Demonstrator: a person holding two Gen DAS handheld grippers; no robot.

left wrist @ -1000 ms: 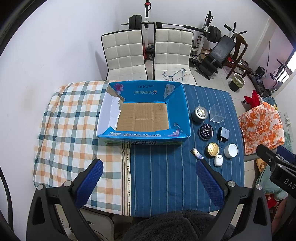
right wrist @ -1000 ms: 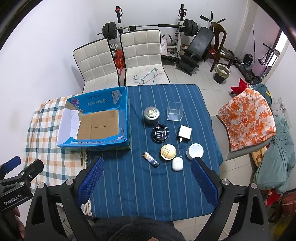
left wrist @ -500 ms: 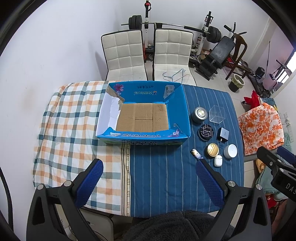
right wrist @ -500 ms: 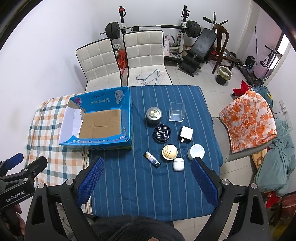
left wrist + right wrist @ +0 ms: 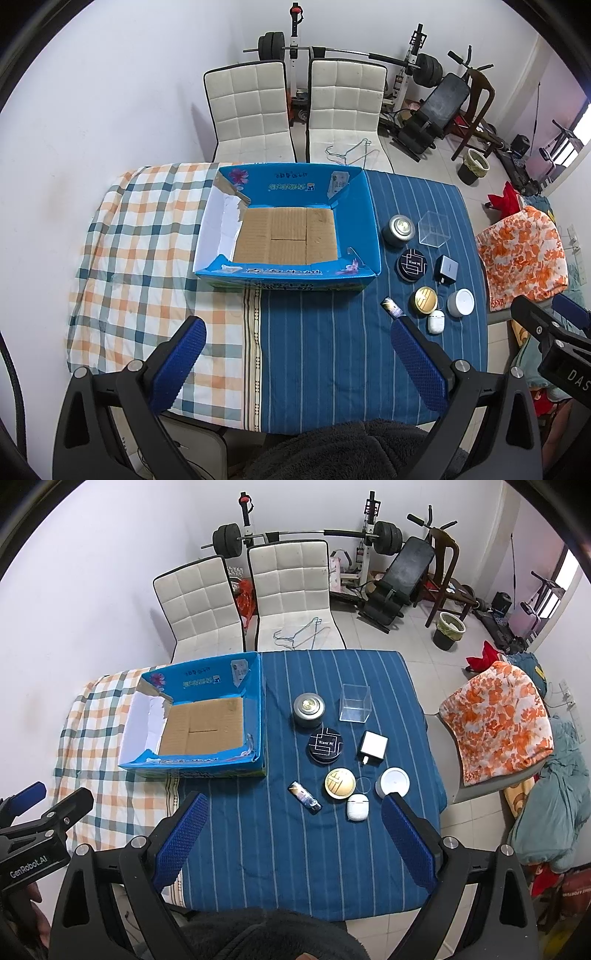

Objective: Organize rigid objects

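- Overall, little has changed across the last second: both views drift slightly, and no object on the table (image 5: pixel 332 867) has moved, so the sorting has not yet begun
- Left claw (image 5: pixel 293 341): jaws spread wide, holding nothing, hovering high above the near edge of the table
- Right claw (image 5: pixel 291 818): likewise wide and empty, hanging above the cluster of small objects
- Blue cardboard box (image 5: pixel 255 716): open-topped and empty, standing where the plaid cloth meets the striped cloth; judged to be the destination
- Rigid objects, all lying on the striped cloth right of the box: metal tin (image 5: pixel 309 709), clear cube (image 5: pixel 354 702), black round case (image 5: pixel 326 746), white charger (image 5: pixel 373 746), gold disc (image 5: pixel 339 783), white round lid (image 5: pixel 392 782), earbud case (image 5: pixel 357 807), small dark tube (image 5: pixel 304 796)
- Judged next step: lowering the right claw onto one of the nearest pieces, probably the earbud case or the tube
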